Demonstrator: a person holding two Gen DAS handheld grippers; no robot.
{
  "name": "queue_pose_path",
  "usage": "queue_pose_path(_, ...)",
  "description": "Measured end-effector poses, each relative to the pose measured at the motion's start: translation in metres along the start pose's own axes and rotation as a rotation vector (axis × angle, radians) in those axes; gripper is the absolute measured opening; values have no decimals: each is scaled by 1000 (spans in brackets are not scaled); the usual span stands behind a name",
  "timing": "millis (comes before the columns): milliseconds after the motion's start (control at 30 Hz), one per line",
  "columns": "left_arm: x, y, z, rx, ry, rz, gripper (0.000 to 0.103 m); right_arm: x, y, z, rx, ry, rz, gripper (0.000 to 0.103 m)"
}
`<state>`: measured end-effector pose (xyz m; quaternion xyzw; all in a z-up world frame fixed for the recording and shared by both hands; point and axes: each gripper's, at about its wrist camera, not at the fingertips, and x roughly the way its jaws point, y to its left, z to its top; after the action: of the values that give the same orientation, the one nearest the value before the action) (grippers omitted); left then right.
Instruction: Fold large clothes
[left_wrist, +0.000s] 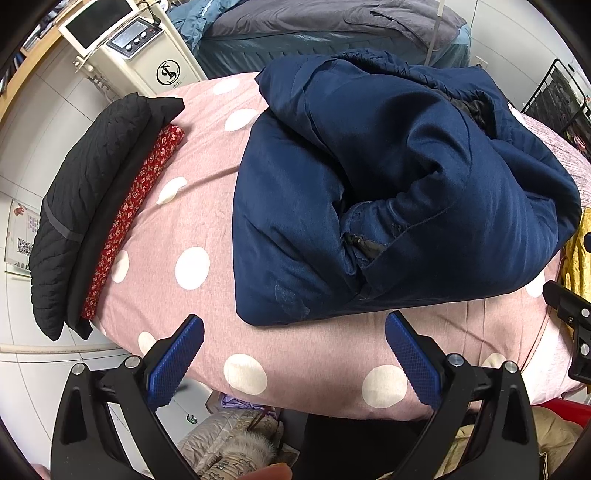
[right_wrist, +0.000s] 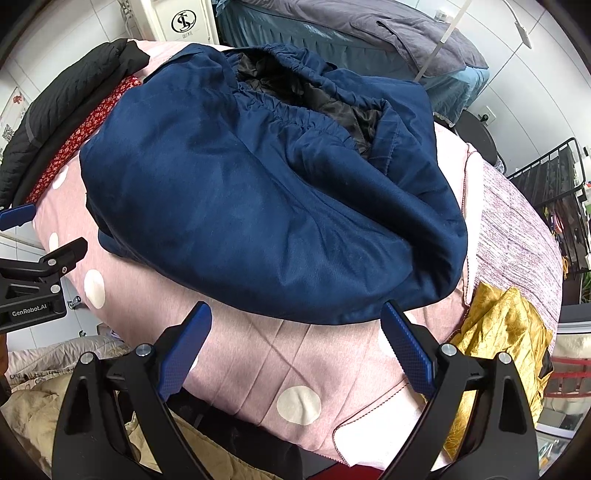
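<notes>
Your left gripper (left_wrist: 294, 356) has two black angular arms, each ending in a blue pad with a fine cross-hatched texture (left_wrist: 176, 363). Round silver screw heads sit on the arms' upper joints. Your right gripper (right_wrist: 295, 349) is built the same way: black triangular arms with cut-out windows, blue textured pads (right_wrist: 406, 349) and silver screws. In the right wrist view, the left gripper's black body carries white "GenRobot.AI" lettering.

The padded jacket (left_wrist: 369, 192) was navy blue with black lining. The bedspread (left_wrist: 207, 221) beneath was pink with white polka dots. At nine o'clock lay a black quilted garment (left_wrist: 74, 206) over red floral cloth (left_wrist: 136, 206) (tiny pale blossoms). Gold fabric (right_wrist: 495, 332) showed at four o'clock.
</notes>
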<state>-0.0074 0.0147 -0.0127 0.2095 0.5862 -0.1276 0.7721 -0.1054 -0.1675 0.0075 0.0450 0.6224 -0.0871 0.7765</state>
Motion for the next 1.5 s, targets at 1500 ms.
queue_pose_path(1500, 1, 0, -2, 8, 15, 6, 97, 1, 2, -2, -8, 8, -2, 91)
